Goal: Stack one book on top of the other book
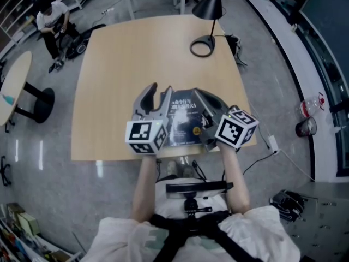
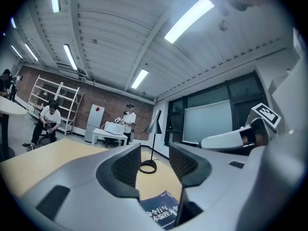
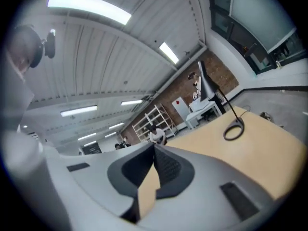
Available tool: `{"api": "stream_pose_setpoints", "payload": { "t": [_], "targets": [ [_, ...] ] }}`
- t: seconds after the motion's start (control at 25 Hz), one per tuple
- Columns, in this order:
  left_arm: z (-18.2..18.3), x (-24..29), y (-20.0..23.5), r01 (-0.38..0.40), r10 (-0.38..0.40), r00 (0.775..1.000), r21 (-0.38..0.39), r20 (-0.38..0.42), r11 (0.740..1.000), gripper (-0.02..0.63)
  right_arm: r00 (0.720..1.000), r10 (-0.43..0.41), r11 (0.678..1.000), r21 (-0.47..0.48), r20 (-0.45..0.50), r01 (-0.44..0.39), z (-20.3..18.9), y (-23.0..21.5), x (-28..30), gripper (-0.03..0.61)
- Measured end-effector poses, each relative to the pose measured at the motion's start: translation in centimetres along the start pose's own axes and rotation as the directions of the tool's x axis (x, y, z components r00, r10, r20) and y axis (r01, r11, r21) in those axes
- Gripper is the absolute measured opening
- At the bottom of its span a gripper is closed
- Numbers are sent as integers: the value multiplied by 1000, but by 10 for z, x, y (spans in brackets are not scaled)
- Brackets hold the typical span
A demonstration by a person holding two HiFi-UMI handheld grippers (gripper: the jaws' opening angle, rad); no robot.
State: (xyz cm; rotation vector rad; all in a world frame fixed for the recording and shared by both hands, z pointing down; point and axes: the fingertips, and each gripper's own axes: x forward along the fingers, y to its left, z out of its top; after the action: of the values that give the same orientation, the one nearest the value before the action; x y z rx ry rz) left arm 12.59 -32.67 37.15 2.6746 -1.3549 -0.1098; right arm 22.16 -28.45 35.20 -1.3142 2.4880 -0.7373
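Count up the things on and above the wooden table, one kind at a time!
book: 1 showing
lamp: 1
grippers: 2 (left gripper, right gripper)
total: 4

The book point(image 1: 182, 123) lies on the table point(image 1: 114, 81) (at its near edge), with the lamp point(image 1: 209, 7) standing behind it.

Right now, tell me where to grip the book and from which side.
Probably the book's left edge, coming in level from the left with the left gripper, whose jaws stand open. It lies flat on the table, so only a thin edge offers a bite.
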Motion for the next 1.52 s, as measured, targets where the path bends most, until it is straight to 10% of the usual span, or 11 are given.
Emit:
{"api": "stream_pose_setpoints", "payload": {
  "t": [0.24, 0.6, 0.84, 1.52],
  "targets": [
    [6, -10, 1, -51, 51, 999, 37, 0, 998, 17, 982, -95, 995, 40, 166, 90, 28, -9, -17, 0],
    [-22, -12, -5, -45, 48, 996, 35, -81, 998, 17, 969, -234, 963, -119, 82, 243, -11, -30, -13, 0],
    [-30, -13, -5, -54, 58, 994, 38, -96, 998, 17, 995, -82, 996, -36, 62, 84, -24, -16, -4, -2],
    [-3, -29, -29, -45, 47, 997, 33, -55, 998, 17, 992, -109, 976, -197, -60, 95, -45, -11, -22, -2]
  ]
}}
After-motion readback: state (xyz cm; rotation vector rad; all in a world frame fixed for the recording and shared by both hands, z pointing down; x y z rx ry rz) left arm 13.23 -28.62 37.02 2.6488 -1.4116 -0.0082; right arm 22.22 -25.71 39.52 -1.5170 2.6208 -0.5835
